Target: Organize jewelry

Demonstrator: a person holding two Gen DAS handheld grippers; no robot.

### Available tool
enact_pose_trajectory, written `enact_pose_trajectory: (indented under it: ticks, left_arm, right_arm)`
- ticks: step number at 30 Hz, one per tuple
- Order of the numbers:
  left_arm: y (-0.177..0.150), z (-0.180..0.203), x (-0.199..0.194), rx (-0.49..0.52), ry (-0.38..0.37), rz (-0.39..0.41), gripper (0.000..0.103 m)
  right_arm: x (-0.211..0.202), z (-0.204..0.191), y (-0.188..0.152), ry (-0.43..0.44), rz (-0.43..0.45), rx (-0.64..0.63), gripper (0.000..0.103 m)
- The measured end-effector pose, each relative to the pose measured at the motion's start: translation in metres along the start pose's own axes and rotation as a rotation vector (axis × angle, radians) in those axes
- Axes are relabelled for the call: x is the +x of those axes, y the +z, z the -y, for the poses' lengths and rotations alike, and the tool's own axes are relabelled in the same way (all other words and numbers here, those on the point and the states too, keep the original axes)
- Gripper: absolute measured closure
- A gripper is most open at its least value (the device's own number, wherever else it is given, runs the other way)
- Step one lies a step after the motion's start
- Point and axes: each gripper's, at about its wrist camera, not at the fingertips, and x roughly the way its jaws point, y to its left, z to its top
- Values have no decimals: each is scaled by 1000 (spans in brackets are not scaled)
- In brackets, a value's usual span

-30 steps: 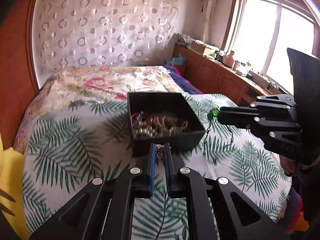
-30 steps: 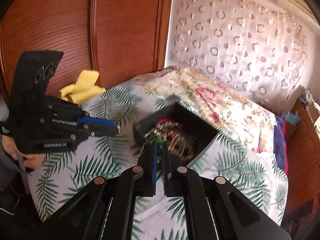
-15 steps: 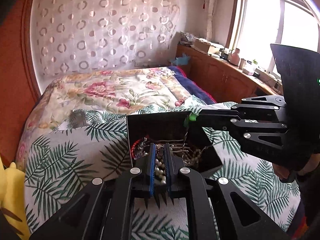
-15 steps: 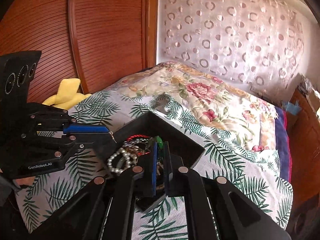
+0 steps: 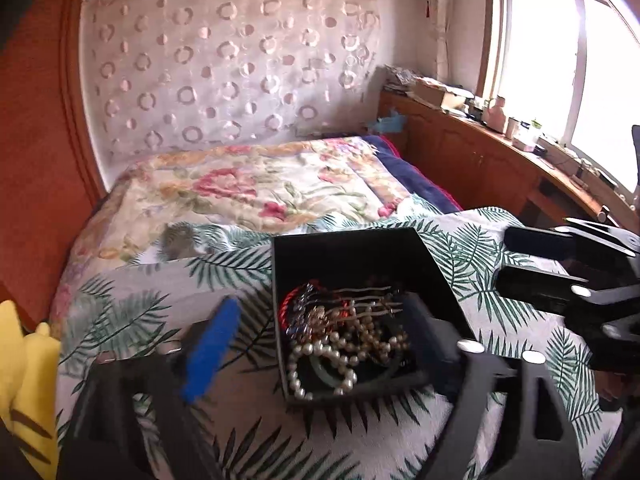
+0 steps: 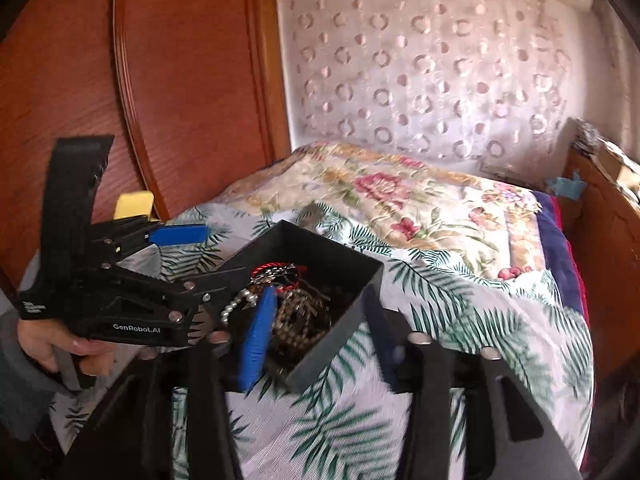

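- Now that both sets of jaws have sprung wide, you are holding nothing: a second ago each pair was pinched narrow on a small piece, and half a second ago both were poised over the black box (image 5: 352, 256)
- Your left gripper (image 5: 320, 340) straddles the box's near end, with its blue pad (image 5: 210, 354) out over the leaf-print bedspread (image 5: 152, 312) and the other finger low by the box's right-hand wall
- Your right gripper (image 6: 316, 332) does much the same in its own view, its blue pad (image 6: 256, 340) dipping inside the box rim while the far finger sits outside the wall
- The jewelry (image 5: 340, 336) now lies heaped inside the box on the bed: a white pearl strand (image 5: 316, 364) toward the near corner, a red cord (image 5: 294, 296) at the left wall, darker chains tangled behind
- The green-tipped chain your right hand carried is no longer dangling; I judge it has dropped into the heap, though I cannot pick it out
- I see no loose pieces left on the bedspread, so this pair of drops looks finished
- Lift both grippers straight up, or a finger may snag a strand or tip the box
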Motion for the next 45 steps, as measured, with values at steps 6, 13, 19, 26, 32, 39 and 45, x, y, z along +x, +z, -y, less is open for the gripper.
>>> enact_pose_trajectory:
  ticks: [6,13,19,26,32,39,45]
  left_arm:
    - [-23,8,-54,-19,64,70,7]
    - [-58,18,-111,-61,116,108,7]
    - [-82,25,-142,-57,137,125,7]
    - [-88,29,-155,-55,142,143,7]
    - [-90,33,-160,-61,146,149,7]
    - [-90,36,-164,-59,160,165,7]
    - [-88,36,-167,-62,163,172,7]
  right_arm:
    - [-53,-11,-31,-105,71,53,19]
    - [-115,-33,-69,-235,169,103,2]
    - [-134,-46,-84,-258,205,135,2]
    - [-135,-54,-84,-261,218,121,2]
    - [-134,-55,-86,-270,218,128,2]
    - [-132,-54,-91,-280,213,138,2]
    - [-130,-52,-93,-278,207,144,2]
